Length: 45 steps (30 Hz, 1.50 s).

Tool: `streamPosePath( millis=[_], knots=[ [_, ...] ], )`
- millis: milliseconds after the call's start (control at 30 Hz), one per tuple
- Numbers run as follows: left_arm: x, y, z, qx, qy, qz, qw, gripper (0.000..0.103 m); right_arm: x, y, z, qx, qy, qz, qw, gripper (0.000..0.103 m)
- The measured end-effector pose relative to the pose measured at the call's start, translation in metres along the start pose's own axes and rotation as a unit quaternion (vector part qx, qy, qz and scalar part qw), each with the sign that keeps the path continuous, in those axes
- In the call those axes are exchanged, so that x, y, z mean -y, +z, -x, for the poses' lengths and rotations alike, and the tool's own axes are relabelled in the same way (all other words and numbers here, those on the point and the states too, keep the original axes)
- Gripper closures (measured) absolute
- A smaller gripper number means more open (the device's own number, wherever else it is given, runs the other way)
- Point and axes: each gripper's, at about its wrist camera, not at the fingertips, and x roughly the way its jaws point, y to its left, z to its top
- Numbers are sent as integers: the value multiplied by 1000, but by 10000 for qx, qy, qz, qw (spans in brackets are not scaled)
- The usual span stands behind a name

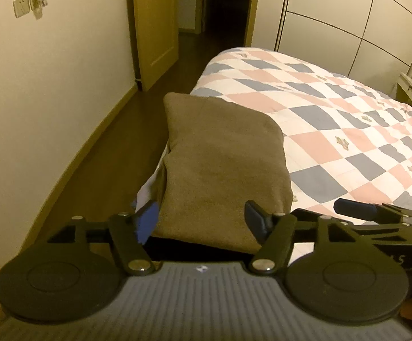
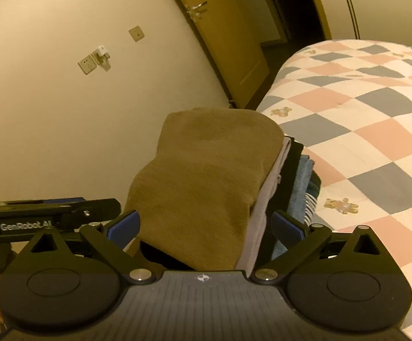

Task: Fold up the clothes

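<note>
Resting at the edge of the bed [image 1: 333, 108], a soft, light folded brown garment [image 1: 223, 164] tops a stack of clothes [image 2: 296, 187], probably best lifted from beneath, while left gripper [image 1: 203, 221] and right gripper [image 2: 206, 224] straddle it wide open, clamping nothing.

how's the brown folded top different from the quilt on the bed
The brown folded top is one plain olive-brown colour; the quilt is a pink, blue-grey and white check with small bear prints. The top is a compact folded bundle on a stack of other clothes; the quilt lies spread flat across the bed. Both are soft fabric.
</note>
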Motion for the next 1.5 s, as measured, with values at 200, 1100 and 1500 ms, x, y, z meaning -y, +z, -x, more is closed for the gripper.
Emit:
streamPosePath(
  millis=[200,1100,1500],
  knots=[
    [13,-8,7,103,189,147,9997,32,7,-5,12,28,-62,383,9992,2],
    [164,-79,104,510,2242,1100,9670,1,54,-21,145,277,554,2277,9718,0],
    [163,-102,116,259,2079,1319,9689,1,71,-30,162,103,533,1486,9874,0]
  ],
)
